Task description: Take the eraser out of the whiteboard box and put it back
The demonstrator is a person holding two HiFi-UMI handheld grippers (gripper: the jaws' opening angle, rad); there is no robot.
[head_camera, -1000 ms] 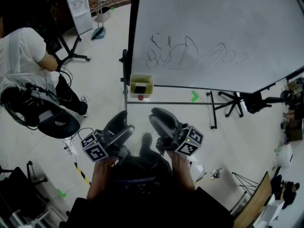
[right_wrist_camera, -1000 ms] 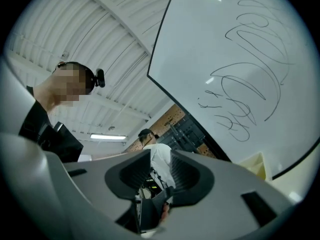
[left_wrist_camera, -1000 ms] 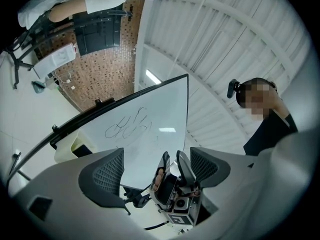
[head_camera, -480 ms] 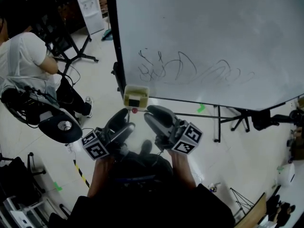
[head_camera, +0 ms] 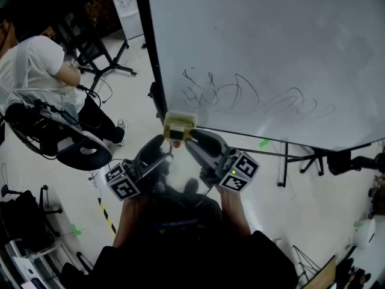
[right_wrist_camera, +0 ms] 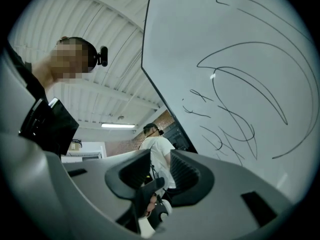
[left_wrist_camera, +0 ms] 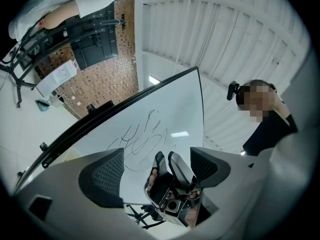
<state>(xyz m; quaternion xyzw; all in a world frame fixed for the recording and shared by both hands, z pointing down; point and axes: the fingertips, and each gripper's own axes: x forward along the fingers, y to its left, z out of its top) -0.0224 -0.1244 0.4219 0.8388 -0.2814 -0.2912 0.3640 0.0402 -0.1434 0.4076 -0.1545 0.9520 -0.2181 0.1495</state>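
My two grippers have closed in since a second ago, when the box hung well ahead of them. Now the left gripper (head_camera: 161, 151) and right gripper (head_camera: 191, 144) sit just beside the one box (head_camera: 180, 121). Both have jaws partly apart and hold nothing. The single eraser (head_camera: 176, 135) shows as a dark block in the box, at the one whiteboard's (head_camera: 271, 41) lower corner.

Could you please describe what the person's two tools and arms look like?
The left tool and right tool are grey, with curved jaws and ribbed black pads. Each carries a white cube printed with black square markers. The forearms are bare below a dark top.
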